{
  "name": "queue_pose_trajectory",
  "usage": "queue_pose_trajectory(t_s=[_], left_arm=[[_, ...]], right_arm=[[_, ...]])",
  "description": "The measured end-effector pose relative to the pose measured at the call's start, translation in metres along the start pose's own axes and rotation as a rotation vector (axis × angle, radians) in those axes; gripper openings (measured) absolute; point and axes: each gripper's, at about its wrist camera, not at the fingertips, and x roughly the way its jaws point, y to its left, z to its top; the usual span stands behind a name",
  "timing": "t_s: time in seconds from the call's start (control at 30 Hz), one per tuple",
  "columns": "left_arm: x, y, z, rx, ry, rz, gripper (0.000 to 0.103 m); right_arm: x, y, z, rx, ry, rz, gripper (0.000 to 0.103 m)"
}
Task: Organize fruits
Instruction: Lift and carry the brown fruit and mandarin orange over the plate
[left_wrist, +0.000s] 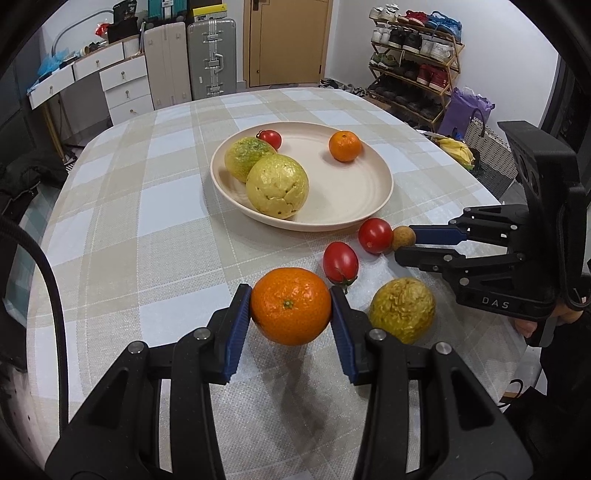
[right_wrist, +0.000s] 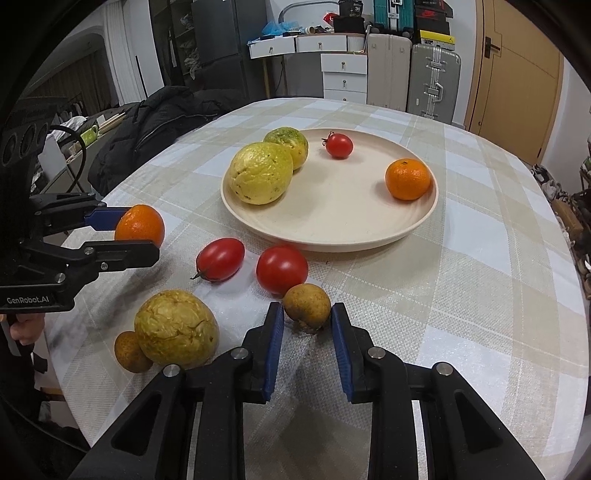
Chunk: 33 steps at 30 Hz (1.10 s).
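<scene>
My left gripper (left_wrist: 291, 308) is shut on an orange (left_wrist: 291, 305), held just above the tablecloth; it also shows in the right wrist view (right_wrist: 140, 225). My right gripper (right_wrist: 307, 314) has its pads on both sides of a small brown fruit (right_wrist: 307, 305), also seen in the left wrist view (left_wrist: 403, 238). A cream plate (left_wrist: 347, 206) holds two yellow-green fruits (left_wrist: 277, 185), a small tomato (left_wrist: 270, 138) and a small orange (left_wrist: 344, 146). On the cloth lie two red tomatoes (left_wrist: 340, 262), (left_wrist: 375, 235) and a wrinkled yellow fruit (left_wrist: 402, 310).
Another small brown fruit (right_wrist: 129, 352) lies beside the wrinkled yellow fruit (right_wrist: 175, 329). The round table (left_wrist: 147, 206) has a checked cloth. A black jacket (right_wrist: 155, 122) lies past its left edge. Suitcases (left_wrist: 210, 55) and a shoe rack (left_wrist: 413, 62) stand behind.
</scene>
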Motion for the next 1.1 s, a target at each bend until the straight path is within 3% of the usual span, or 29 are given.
queue_pose_trajectory(t_s=[0.53, 0.73, 1.1], left_arm=[[-0.001, 0.000, 0.016, -0.065, -0.110, 0.028, 0.039], [0.009, 0.004, 0.023, -0.082, -0.121, 0.066, 0.039], [0.022, 0.011, 0.038, -0.084, -0.139, 0.065, 0.039]], right_arm=[[-0.034, -0.008, 0.009, 0.036, -0.175, 0.034, 0.026], [-0.035, -0.009, 0.012, 0.034, -0.198, 0.030, 0.026], [-0.033, -0.022, 0.018, 0.071, -0.208, 0.020, 0.026]])
